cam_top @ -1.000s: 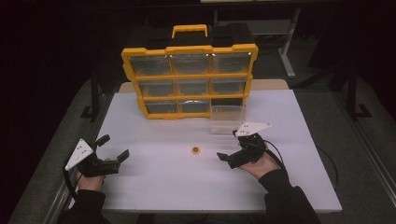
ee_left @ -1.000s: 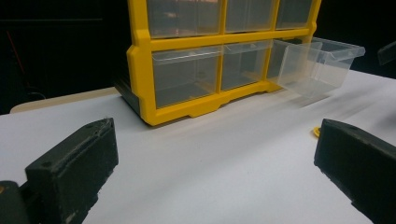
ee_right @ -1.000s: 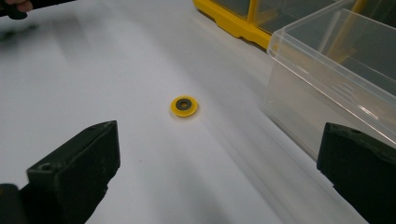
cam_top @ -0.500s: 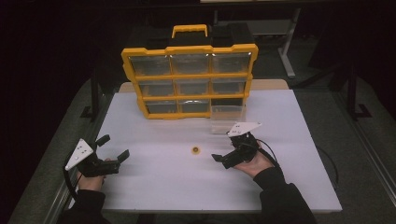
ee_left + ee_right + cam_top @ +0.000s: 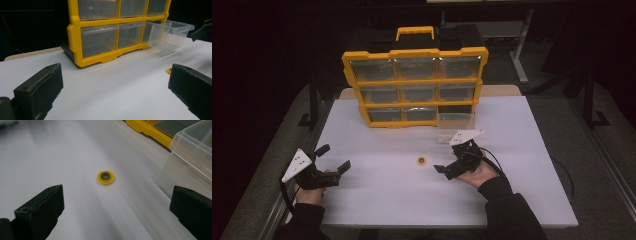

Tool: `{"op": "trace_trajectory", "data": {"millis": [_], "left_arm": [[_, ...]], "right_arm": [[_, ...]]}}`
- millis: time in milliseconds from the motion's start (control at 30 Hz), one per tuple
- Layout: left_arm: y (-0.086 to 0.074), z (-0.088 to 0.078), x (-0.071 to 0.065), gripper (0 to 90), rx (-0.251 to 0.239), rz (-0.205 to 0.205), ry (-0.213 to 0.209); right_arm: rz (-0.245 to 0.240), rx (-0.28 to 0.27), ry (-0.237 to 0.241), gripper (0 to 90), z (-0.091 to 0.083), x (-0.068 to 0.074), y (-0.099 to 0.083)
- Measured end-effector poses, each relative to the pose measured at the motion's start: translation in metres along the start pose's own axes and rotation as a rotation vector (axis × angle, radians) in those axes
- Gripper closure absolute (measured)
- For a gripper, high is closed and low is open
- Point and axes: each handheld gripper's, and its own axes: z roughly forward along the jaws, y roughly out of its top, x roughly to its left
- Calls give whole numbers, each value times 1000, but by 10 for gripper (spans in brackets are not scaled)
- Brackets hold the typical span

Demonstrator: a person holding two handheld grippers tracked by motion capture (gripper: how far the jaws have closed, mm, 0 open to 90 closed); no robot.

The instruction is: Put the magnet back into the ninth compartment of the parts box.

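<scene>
risk lies with the flat yellow washer at frame centre, which may skid from the spread right hand-held gripper.

Left claw jaws wide apart, held low at the near left, hand behind. Right claw jaws spread, tilted down-left, hand cupped under.

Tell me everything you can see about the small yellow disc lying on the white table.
The small yellow disc is a flat, round, plastic-looking ring with a dark grey centre and a tiny hole. It lies flat on the white table, alone, touched by nothing. It sits ahead of the open right gripper, near the pulled-out clear plastic drawer.
</scene>
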Motion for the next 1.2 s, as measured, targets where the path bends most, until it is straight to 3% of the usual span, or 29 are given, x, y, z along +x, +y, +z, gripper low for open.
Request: {"op": "trace_trajectory", "data": {"millis": [1200], "left_arm": [[0,0,0,0,-6,-5,-3]], "right_arm": [[-42,73,58,0,38,10,19]]}}
